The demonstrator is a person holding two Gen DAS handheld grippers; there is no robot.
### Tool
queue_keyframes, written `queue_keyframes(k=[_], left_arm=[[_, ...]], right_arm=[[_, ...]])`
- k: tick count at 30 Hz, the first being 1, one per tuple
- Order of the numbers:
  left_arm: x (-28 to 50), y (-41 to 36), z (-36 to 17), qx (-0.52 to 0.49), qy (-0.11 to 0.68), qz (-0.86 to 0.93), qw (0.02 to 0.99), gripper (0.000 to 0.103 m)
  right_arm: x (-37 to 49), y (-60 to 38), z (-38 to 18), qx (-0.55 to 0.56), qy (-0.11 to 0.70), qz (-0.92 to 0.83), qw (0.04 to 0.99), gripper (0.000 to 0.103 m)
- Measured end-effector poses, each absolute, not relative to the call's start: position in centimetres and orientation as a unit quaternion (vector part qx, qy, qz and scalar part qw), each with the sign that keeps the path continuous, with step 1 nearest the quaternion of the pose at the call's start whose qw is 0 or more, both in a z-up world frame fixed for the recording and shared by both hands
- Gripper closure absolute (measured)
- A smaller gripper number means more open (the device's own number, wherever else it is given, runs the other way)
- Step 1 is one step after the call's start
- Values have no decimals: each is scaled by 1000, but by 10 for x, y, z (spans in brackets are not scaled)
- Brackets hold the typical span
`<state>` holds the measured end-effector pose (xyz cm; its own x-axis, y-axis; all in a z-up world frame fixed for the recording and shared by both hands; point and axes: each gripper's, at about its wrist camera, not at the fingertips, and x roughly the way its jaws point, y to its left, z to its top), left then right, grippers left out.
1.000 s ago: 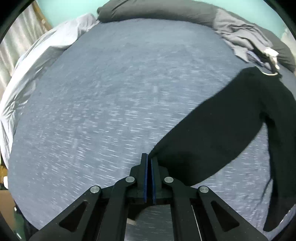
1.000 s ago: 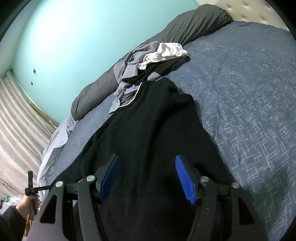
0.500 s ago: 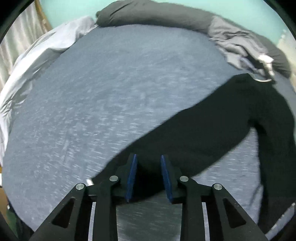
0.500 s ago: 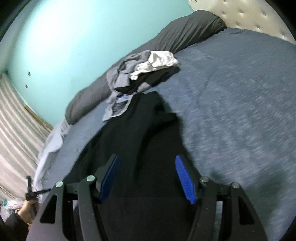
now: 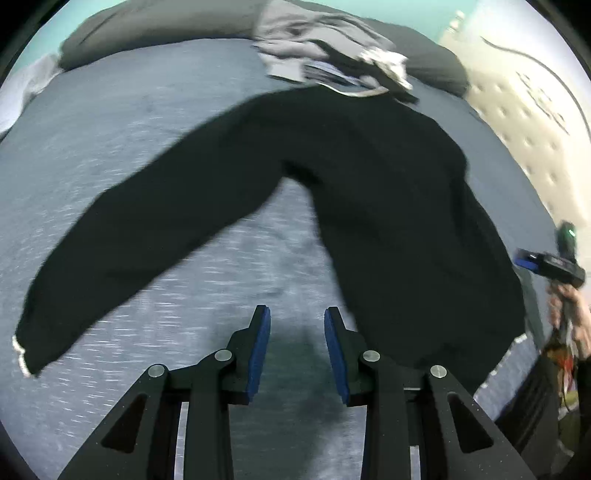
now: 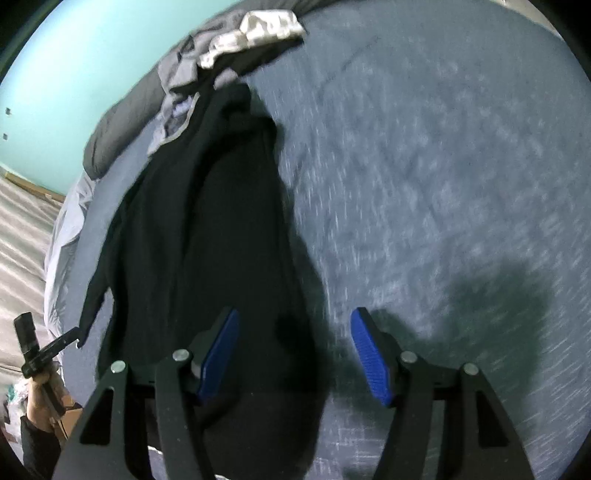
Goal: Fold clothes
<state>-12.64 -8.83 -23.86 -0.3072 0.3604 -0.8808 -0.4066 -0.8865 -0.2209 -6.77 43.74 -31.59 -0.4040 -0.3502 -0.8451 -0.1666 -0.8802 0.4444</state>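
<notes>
A black long-sleeved sweater (image 5: 388, 192) lies spread on the blue-grey bedspread (image 5: 110, 129), collar toward the far pile. Its sleeve (image 5: 147, 221) stretches out to the lower left and ends in a cuff (image 5: 22, 354). My left gripper (image 5: 297, 332) is open over bare bedspread between that sleeve and the body, with nothing between its blue pads. My right gripper (image 6: 295, 339) stands wide open above the near right edge of the sweater (image 6: 207, 240); black cloth lies below its left finger, unpinched. Each gripper also shows in the other's view: the right gripper (image 5: 546, 264) and the left gripper (image 6: 44, 347).
A heap of grey, white and black clothes (image 5: 325, 48) sits just beyond the collar, in front of a dark grey bolster (image 5: 147, 29). A cream tufted headboard (image 5: 517, 110) bounds the right side. A pale duvet (image 6: 62, 229) hangs off the bed's left edge. Bedspread (image 6: 443, 184) stretches right of the sweater.
My left gripper opened and let go of the sleeve end, then swung right toward the sweater's body; the sleeve now lies stretched out. My right gripper shifted right to the sweater's edge, still open.
</notes>
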Motion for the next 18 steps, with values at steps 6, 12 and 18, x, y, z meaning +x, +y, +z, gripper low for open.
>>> queue_keyframes(k=[6,12,18], left_arm=[[-113,-63,-231,-528,30,805,267,70],[-112,-60,-231,-526,27,805,273,70],[-114,-68,-238,-534,18,803,266,69]], right_arm=[[-65,416,-326,555,-211,-802,71,88],[-63,377,-290,517,-185,-828,113,95],[-78,301,-277,511,-161,-822,195,95]])
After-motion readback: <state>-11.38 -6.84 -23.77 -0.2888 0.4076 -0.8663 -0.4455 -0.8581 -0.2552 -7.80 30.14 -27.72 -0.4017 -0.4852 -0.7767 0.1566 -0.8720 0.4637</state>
